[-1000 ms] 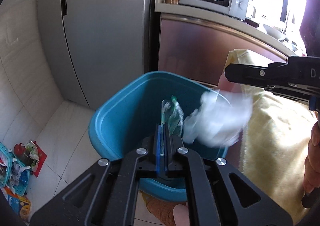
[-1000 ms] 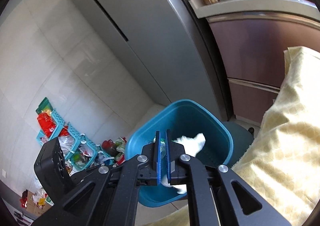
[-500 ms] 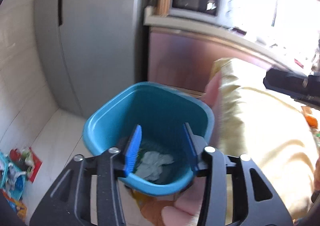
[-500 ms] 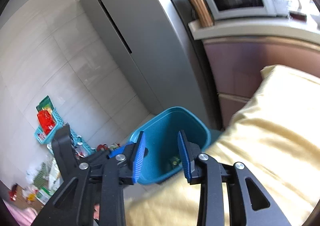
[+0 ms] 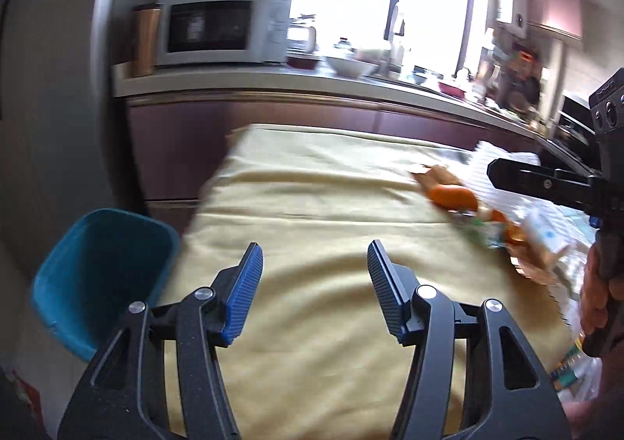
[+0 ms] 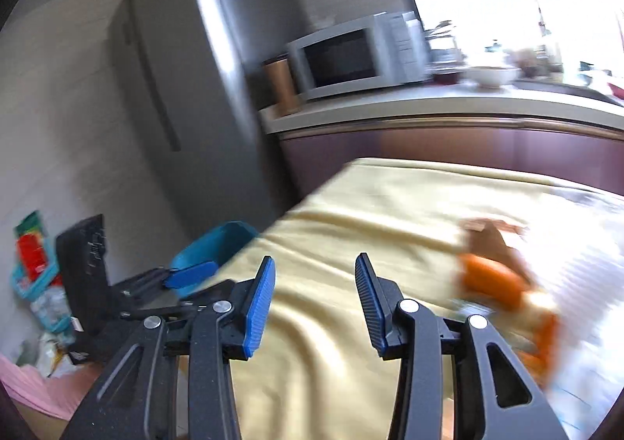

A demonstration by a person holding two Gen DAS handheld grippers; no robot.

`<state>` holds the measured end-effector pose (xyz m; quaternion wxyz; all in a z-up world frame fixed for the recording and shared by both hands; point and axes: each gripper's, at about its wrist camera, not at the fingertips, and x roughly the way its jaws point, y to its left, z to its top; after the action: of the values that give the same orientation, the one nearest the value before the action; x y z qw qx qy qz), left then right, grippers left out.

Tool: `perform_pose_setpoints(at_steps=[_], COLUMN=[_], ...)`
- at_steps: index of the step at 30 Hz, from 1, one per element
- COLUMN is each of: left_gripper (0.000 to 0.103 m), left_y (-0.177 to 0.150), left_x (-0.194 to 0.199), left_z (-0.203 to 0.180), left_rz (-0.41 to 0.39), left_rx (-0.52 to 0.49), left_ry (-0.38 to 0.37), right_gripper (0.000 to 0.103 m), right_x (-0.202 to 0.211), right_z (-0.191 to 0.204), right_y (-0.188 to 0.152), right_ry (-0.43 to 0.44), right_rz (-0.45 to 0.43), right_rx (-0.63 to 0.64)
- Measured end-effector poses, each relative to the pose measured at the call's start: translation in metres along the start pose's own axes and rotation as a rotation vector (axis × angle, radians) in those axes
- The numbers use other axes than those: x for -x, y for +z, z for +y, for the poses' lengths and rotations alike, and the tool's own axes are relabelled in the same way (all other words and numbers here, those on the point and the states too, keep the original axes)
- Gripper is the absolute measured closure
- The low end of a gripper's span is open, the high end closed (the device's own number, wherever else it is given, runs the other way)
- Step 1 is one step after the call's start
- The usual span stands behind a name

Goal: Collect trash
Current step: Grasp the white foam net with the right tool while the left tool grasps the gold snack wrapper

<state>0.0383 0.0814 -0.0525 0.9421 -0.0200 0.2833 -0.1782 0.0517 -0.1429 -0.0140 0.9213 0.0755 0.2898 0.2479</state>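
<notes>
No readable text anywhere.

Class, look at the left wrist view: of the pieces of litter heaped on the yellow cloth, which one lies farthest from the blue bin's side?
The white packet with a blue mark. It sits at the right end of the heap, beyond the orange wrapper, which lies nearer the bin.

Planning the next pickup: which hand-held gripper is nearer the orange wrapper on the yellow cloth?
Right. The right hand-held gripper sits just left of the orange wrapper; the left hand-held gripper is farther back, near the blue bin.

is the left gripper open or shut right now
Open. The left gripper has its blue fingers spread wide apart over the yellow cloth, with nothing between them.
</notes>
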Motion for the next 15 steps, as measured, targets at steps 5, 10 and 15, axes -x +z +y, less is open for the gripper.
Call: perform_pose_setpoints(at_steps=[5, 10, 15], left_gripper=[0.046, 0.04, 0.038], left_y=[0.001, -0.005, -0.013], left_x=[-0.016, -0.028, -0.045], left_z=[-0.049, -0.102, -0.134], left_rz=[0.053, 0.101, 0.197], left_rx=[-0.06, -0.128, -0.138], left_ry=[-0.147, -0.277, -0.402], right_gripper=[0.061, 0.059, 0.054], right_x=[0.047, 0.081, 0.102], right_z=[-0.038, -0.083, -0.117], right_y=[-0.016, -0.033, -0.05], right_ry=[-0.146, -0.291, -0.361], right_rz=[-0.044, -0.066, -0.059], right_rx=[-0.063, -0.136, -0.184])
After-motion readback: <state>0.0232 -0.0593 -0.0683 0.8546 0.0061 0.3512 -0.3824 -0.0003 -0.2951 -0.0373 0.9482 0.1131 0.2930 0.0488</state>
